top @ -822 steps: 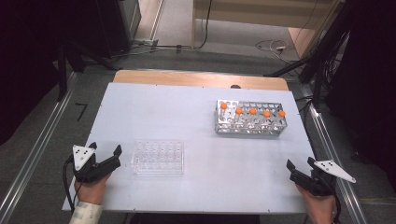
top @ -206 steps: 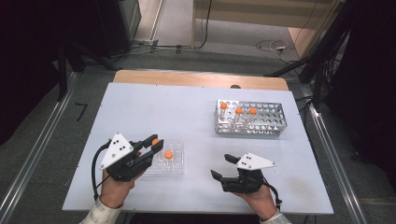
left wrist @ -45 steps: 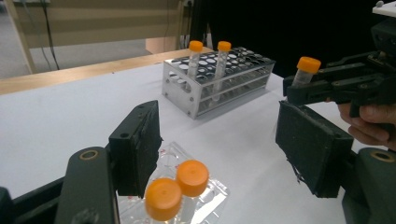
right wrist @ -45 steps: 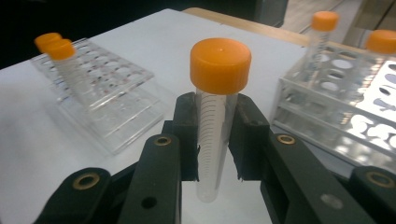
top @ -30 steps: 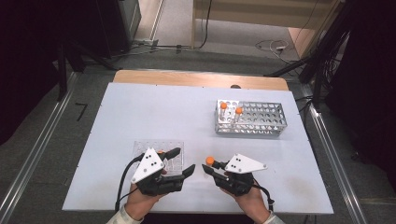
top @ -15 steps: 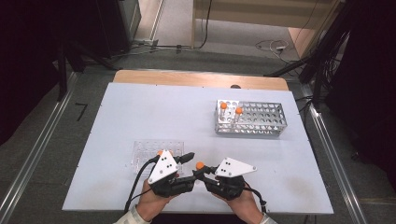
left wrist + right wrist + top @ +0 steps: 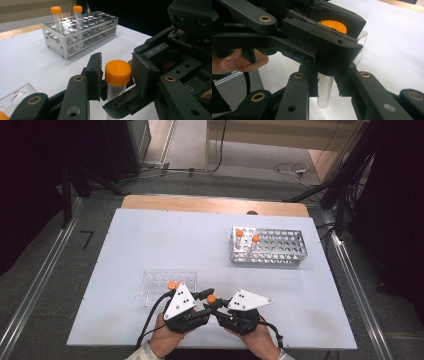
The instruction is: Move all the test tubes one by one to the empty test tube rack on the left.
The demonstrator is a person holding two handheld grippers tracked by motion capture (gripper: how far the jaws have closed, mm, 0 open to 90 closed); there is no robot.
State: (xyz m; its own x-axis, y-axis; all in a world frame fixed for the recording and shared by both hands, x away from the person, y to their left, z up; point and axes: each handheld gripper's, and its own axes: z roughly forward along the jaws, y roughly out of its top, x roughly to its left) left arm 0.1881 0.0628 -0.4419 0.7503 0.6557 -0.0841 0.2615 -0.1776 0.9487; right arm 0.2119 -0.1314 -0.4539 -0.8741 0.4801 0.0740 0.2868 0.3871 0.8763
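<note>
While right tool (image 7: 214,309) clamps the tube (image 7: 325,92) low centre, left tool (image 7: 202,296) has just been closing around its orange cap (image 7: 118,72); next, unscrew.

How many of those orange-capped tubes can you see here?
4 orange-capped tubes. Two stand in the metal rack, one sits in the clear tray, and one is held by the right hand-held gripper. More may be hidden in the tray.

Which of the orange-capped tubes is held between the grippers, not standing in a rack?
The tube at the near edge of the table, between the two grippers. The two others stand in the metal rack farther back.
</note>
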